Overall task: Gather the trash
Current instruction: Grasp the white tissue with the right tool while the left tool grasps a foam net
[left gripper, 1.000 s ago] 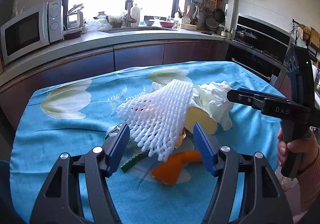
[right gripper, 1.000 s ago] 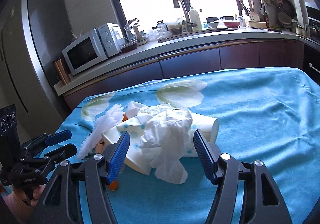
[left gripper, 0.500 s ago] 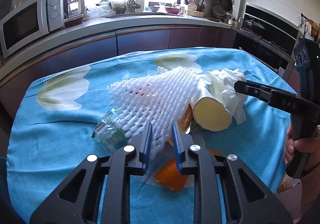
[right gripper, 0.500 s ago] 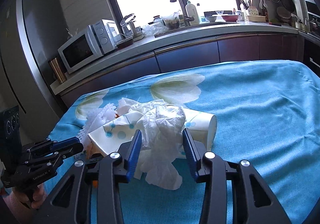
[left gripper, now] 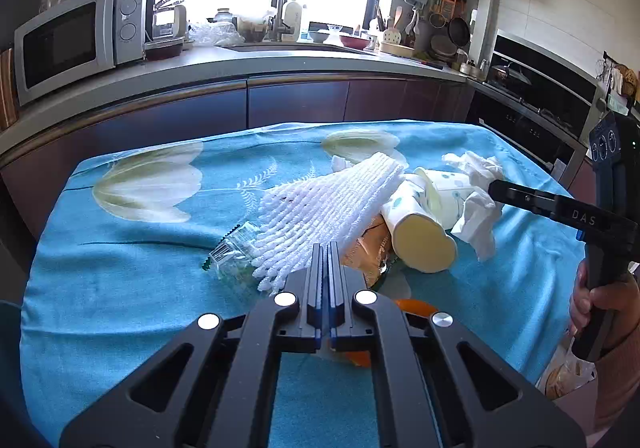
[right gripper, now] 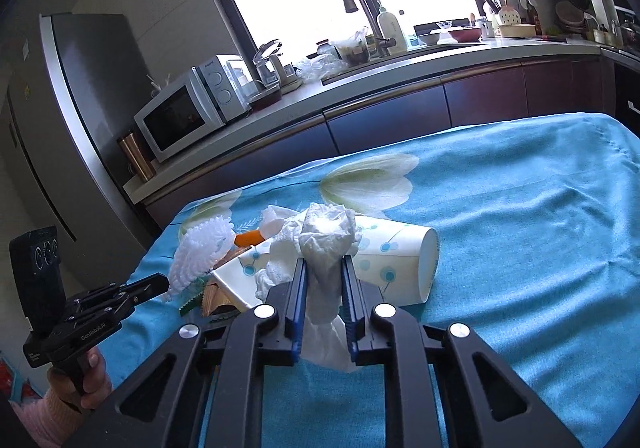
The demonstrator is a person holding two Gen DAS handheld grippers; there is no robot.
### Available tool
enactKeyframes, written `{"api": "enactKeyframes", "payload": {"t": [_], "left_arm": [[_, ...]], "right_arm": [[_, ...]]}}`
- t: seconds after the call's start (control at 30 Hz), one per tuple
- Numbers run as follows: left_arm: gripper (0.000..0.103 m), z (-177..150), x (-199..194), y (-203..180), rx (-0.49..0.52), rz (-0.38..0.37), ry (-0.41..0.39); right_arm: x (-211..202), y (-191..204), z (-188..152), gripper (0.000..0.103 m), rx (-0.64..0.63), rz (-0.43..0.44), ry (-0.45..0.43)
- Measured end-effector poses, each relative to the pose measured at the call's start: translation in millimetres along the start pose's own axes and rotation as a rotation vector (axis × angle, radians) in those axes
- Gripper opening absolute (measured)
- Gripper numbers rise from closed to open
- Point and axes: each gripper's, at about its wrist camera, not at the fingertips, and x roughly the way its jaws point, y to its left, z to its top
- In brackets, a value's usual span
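A heap of trash lies on the blue flowered tablecloth (left gripper: 132, 272). My left gripper (left gripper: 325, 246) is shut on the near edge of the white foam net (left gripper: 332, 200), which slants up over a clear plastic wrapper (left gripper: 232, 256) and a brown wrapper (left gripper: 372, 248). Two dotted paper cups (left gripper: 420, 240) lie on their sides beside it, and an orange peel (left gripper: 412, 306) shows under my fingers. My right gripper (right gripper: 323, 260) is closing, its pads pressing a crumpled white tissue (right gripper: 328, 232) that rests on a paper cup (right gripper: 400, 260). The left gripper (right gripper: 160, 282) also shows there at the foam net (right gripper: 200, 248).
A kitchen counter with a microwave (left gripper: 80, 40) and a sink runs behind the table. An oven front (left gripper: 532, 116) stands at the right, a fridge (right gripper: 80, 120) at the left. A plastic bag (left gripper: 568, 372) hangs off the table's right edge. A hand (left gripper: 600, 304) grips the right tool.
Both grippers have gone from wide open to shut: the left one on the foam net's near edge, the right one on the tissue. The foam net now lies flatter and more stretched.
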Motion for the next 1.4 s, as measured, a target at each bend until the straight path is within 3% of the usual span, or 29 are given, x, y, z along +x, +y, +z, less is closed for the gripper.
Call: {"api": "enactKeyframes", "payload": {"t": [0.57, 1.07, 1.4], "left_arm": [[0.002, 1.5, -66.8, 42.0, -0.103, 0.033, -0.109], [0.002, -12.1, -123.4, 87.5, -0.21, 0.098, -0.181], [0.001, -17.6, -153.9, 107.5, -0.244, 0.136, -0.23]], "right_arm": [[-24.3, 40.2, 9.5, 0.015, -0.06, 0.136, -0.042], [7.3, 102.9, -5.3, 0.015, -0.116, 0.315, 0.041], [22.7, 133.5, -12.8, 0.015, -0.145, 0.387, 0.089]]}}
